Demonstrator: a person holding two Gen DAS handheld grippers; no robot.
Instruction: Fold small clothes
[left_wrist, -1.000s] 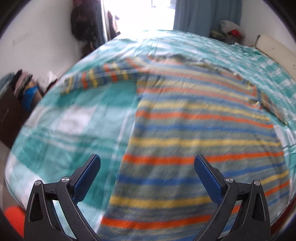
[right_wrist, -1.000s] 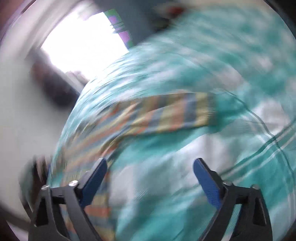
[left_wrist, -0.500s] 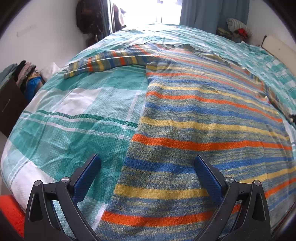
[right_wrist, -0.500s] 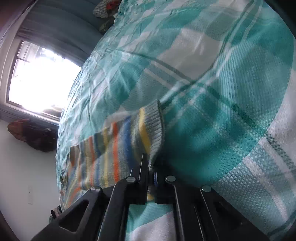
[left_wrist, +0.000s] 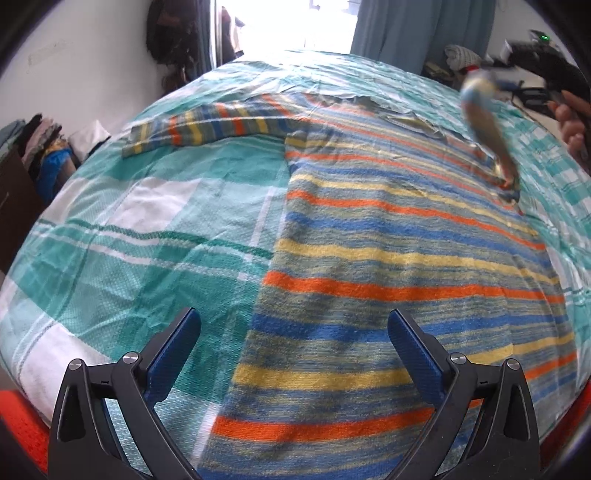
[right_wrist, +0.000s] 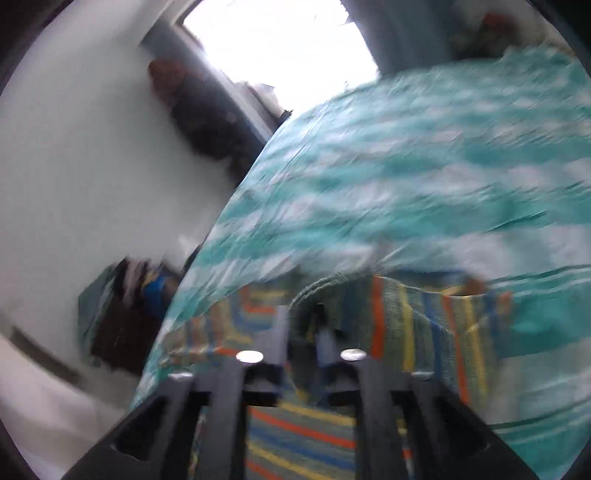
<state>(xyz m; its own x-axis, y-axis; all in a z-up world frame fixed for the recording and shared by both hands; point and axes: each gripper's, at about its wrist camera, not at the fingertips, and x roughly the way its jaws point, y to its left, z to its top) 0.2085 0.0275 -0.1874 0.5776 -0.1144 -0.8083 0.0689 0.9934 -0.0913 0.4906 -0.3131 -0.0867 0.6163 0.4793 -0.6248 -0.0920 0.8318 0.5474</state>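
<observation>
While the left gripper (left_wrist: 293, 345) hovers low over the near edge of the bed, its two blue-padded fingers (left_wrist: 413, 354) stand wide apart with nothing between them. Under them lies the striped sweater (left_wrist: 388, 258), spread flat on the teal checked bedspread (left_wrist: 147, 229), with bands of orange, yellow and blue running across it. The left finger is over the bedspread, just beside the sweater's side edge, and the right finger is over the sweater's body.

Further back, the sweater's left sleeve (left_wrist: 207, 127) lies stretched out flat on the bedspread, pointing away from the body. On the other side, the right sleeve (left_wrist: 487, 122) is lifted off the bed and hangs in the air, blurred. Its cuff end is held by the right gripper (left_wrist: 532, 55), which shows as a dark shape at the upper right of the left wrist view, with the person's hand (left_wrist: 572, 122) behind it.

In the right wrist view, which is strongly blurred, the right gripper's fingers are pressed close together, and the grey ribbed cuff (right_wrist: 325, 286) curls over their tips. The striped sleeve cloth runs to the right from there, and more of the sweater shows below the gripper.

At the far end of the room there is a bright window (left_wrist: 291, 22) with a blue curtain (left_wrist: 417, 33) beside it. A pile of clothes (left_wrist: 40, 147) stands against the left wall.
</observation>
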